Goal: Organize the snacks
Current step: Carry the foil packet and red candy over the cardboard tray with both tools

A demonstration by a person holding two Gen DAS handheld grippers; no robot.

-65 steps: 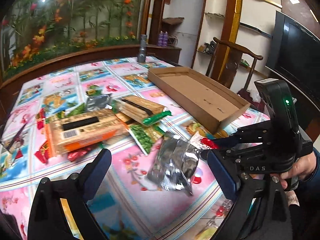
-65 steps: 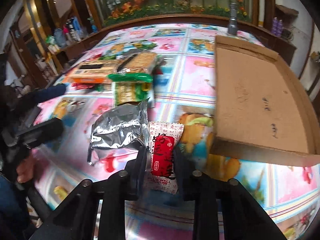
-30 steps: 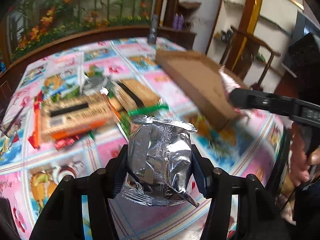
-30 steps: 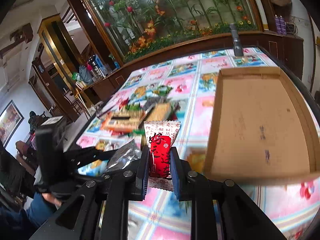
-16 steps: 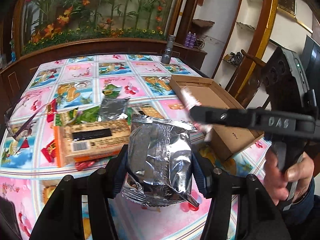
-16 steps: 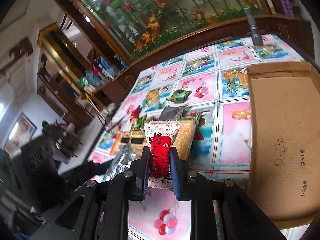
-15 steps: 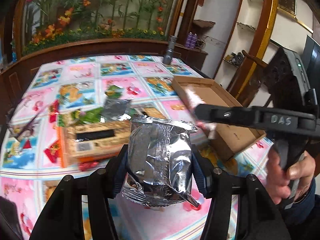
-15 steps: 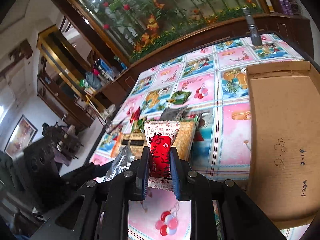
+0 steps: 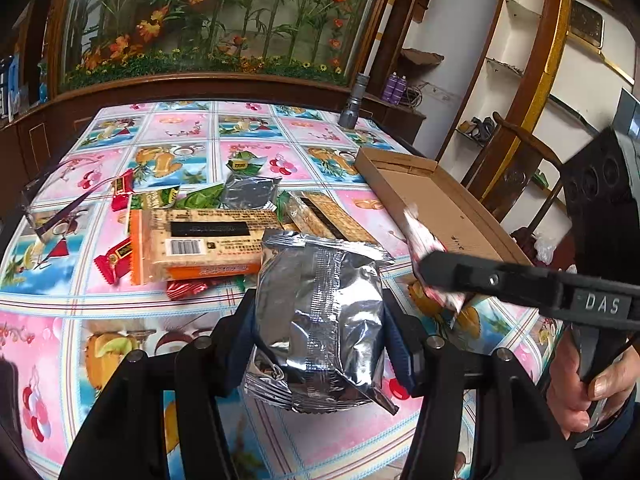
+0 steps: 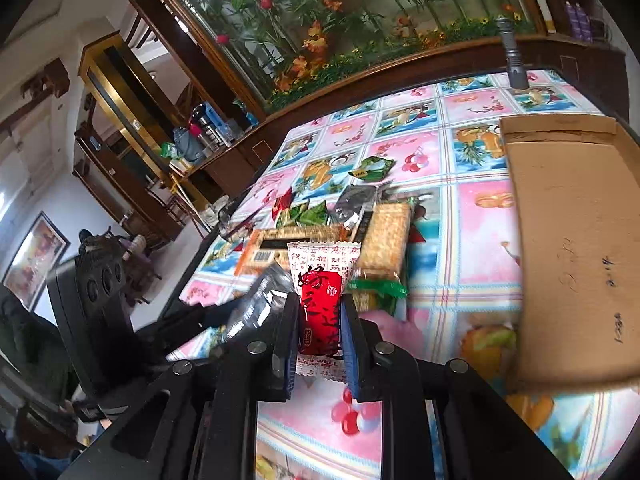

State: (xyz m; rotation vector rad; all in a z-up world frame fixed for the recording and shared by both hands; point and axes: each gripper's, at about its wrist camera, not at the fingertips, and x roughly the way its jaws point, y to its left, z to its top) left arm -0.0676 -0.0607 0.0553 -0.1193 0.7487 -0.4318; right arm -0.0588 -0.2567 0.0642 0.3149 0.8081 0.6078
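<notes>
My left gripper [image 9: 318, 324] is shut on a puffy silver foil bag [image 9: 318, 320], held above the near part of the table. My right gripper [image 10: 319, 330] is shut on a small red-and-white snack packet [image 10: 320, 312]; in the left wrist view that packet [image 9: 424, 240] sticks out of the right gripper's black fingers [image 9: 480, 276] just left of the box. The shallow cardboard box [image 9: 436, 204] lies at the right of the table, and in the right wrist view the cardboard box [image 10: 576, 248] looks bare inside. A heap of snacks [image 9: 204, 236] lies mid-table, topped by an orange cracker pack.
A floral tablecloth [image 9: 120, 320] covers the table. A grey flashlight [image 9: 352, 104] stands at the far edge. Eyeglasses [image 9: 52, 204] lie at the left edge. A wooden chair [image 9: 520, 160] and shelves stand beyond the box. A hand [image 9: 580, 384] holds the right gripper's handle.
Both grippers have shifted sideways over the table with their packets still held. The right gripper now reaches further across the left view, close to the box's near side.
</notes>
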